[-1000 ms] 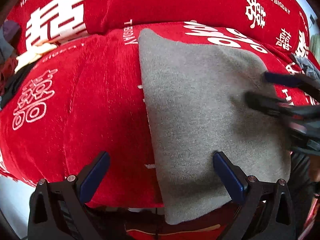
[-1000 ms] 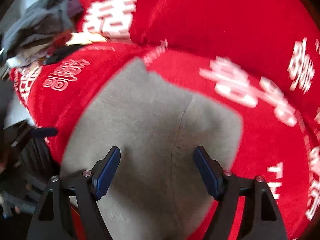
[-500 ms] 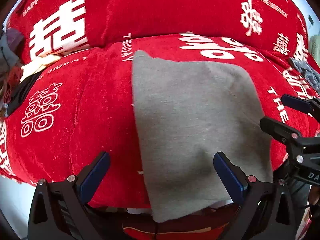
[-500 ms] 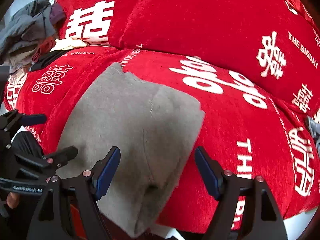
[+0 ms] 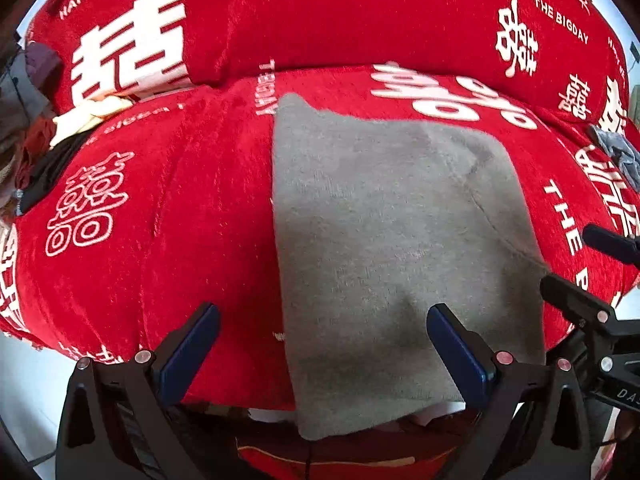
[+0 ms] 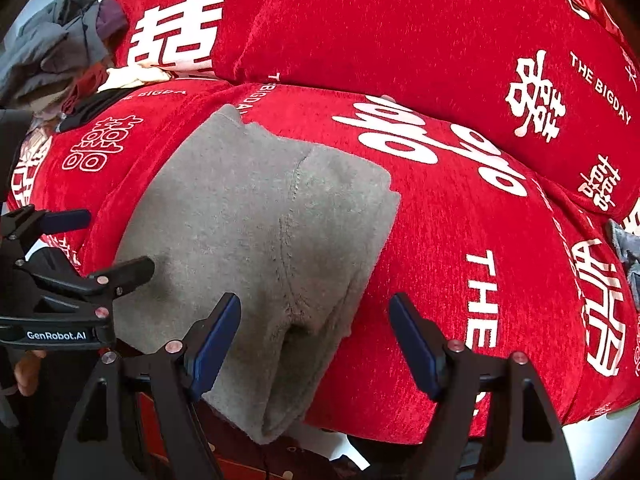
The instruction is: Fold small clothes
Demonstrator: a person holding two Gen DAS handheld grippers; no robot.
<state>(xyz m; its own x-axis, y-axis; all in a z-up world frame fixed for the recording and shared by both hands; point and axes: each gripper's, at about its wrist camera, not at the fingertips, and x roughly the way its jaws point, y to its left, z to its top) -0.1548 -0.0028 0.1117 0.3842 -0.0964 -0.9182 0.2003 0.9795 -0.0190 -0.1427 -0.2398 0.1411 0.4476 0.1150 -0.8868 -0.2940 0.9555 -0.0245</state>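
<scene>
A folded grey knit garment (image 5: 392, 240) lies on the red sofa seat (image 5: 168, 216), its near edge hanging over the front. It also shows in the right wrist view (image 6: 256, 232), with a seam down its middle. My left gripper (image 5: 324, 352) is open and empty, held above the garment's near left edge. My right gripper (image 6: 316, 340) is open and empty above the garment's near right edge. Each gripper shows in the other's view: the right gripper (image 5: 596, 264) at the right side, the left gripper (image 6: 96, 240) at the left side.
Red back cushions (image 5: 320, 12) with white lettering stand behind the seat. A pile of loose clothes (image 6: 60, 56) lies at the sofa's far left end. A small grey cloth (image 5: 618, 152) lies at the far right. Pale floor (image 5: 20, 384) shows below the seat's front edge.
Both grippers have pulled back from the grey garment toward the sofa's front edge. The right gripper has moved off the cloth to its right side. The garment now lies flat and still.
</scene>
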